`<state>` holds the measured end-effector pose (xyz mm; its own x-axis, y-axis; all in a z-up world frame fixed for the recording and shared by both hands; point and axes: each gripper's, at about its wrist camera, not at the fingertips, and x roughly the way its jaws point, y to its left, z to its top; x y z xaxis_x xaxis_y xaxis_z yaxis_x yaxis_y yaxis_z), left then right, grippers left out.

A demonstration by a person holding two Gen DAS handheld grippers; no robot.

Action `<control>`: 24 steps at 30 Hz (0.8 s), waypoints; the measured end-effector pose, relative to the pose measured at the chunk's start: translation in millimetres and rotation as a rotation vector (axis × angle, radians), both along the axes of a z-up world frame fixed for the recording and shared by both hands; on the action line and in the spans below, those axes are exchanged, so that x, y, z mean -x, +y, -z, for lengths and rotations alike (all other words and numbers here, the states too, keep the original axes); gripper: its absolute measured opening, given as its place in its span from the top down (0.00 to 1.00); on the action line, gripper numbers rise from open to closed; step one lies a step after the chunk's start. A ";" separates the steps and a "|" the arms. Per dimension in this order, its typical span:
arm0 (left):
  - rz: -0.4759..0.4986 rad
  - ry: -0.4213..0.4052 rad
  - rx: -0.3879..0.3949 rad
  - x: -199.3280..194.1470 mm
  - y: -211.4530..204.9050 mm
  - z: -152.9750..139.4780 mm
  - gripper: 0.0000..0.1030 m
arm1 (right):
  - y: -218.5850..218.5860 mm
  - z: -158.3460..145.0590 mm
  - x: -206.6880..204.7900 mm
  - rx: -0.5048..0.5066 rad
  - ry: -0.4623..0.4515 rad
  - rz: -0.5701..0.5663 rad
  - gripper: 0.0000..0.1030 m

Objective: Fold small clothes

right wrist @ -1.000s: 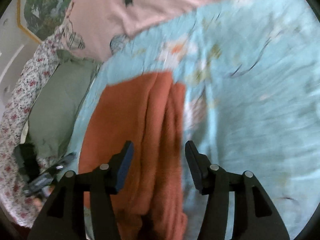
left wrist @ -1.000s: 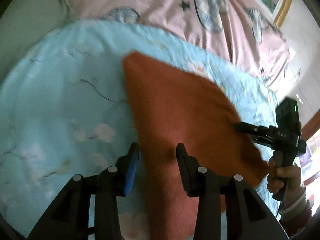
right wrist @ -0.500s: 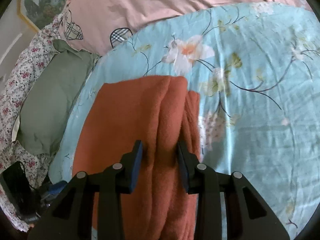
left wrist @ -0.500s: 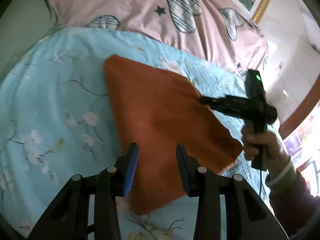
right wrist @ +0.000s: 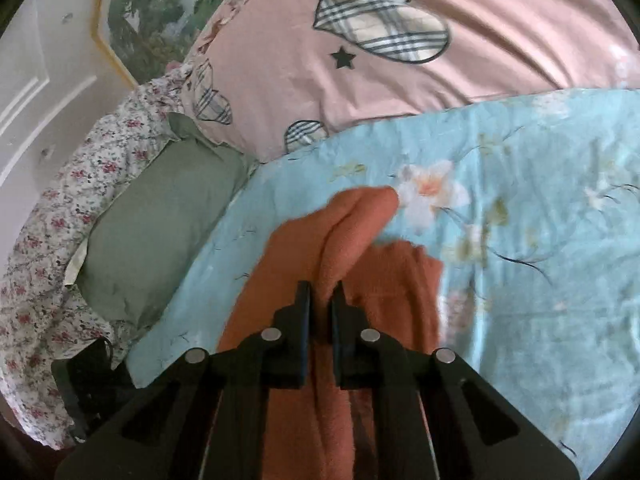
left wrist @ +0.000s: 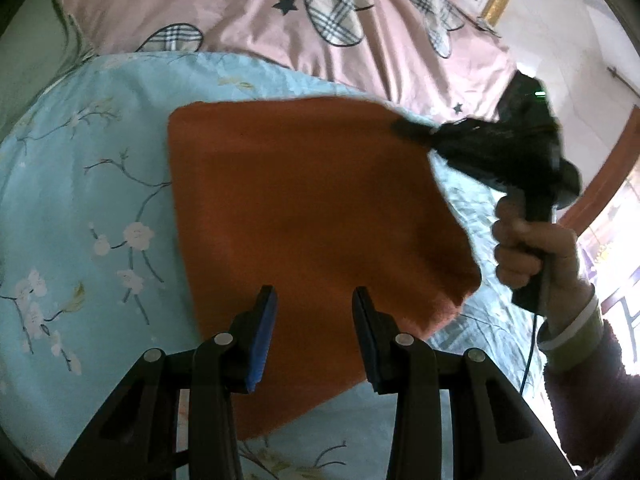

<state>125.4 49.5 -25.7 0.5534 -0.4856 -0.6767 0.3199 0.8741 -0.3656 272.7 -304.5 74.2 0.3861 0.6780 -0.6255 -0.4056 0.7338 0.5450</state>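
The orange cloth (left wrist: 312, 216) lies on the blue floral bedspread (left wrist: 100, 208), its far right edge pinched by the right gripper (right wrist: 320, 304) (likely to fold it over), while the left gripper (left wrist: 314, 320) hovers wide above the near edge.

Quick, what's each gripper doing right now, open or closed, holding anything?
Left gripper: open, holding nothing, above the orange cloth.
Right gripper: closed on a raised fold of the orange cloth.
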 end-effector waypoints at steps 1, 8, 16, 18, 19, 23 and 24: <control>0.015 0.002 0.002 0.5 -2.4 0.8 0.62 | -5.3 17.5 -4.2 0.020 0.046 0.018 0.90; 0.081 0.050 -0.056 -6.3 -22.3 29.8 0.64 | -13.8 81.8 -21.4 0.093 0.171 0.074 0.90; 0.086 0.064 -0.099 -6.9 -34.4 43.2 0.64 | -8.0 88.7 -23.2 0.183 0.174 0.102 0.87; 0.081 0.053 -0.123 -4.2 -38.2 44.5 0.64 | -11.8 80.7 -20.0 0.191 0.184 0.117 0.85; 0.081 0.054 -0.131 -5.3 -38.8 43.7 0.64 | -13.7 71.5 -17.1 0.187 0.178 0.129 0.83; 0.086 0.041 -0.127 2.2 -32.7 23.8 0.64 | -13.2 17.5 -1.5 0.140 0.048 0.149 0.82; 0.079 0.015 -0.120 3.1 -27.6 13.5 0.64 | -8.8 10.6 -1.0 0.121 0.035 0.135 0.82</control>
<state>122.3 21.9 -39.2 0.5062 -0.4422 -0.7404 0.3842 0.8842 -0.2655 273.8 -313.3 63.6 0.4448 0.5405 -0.7141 -0.2810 0.8413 0.4617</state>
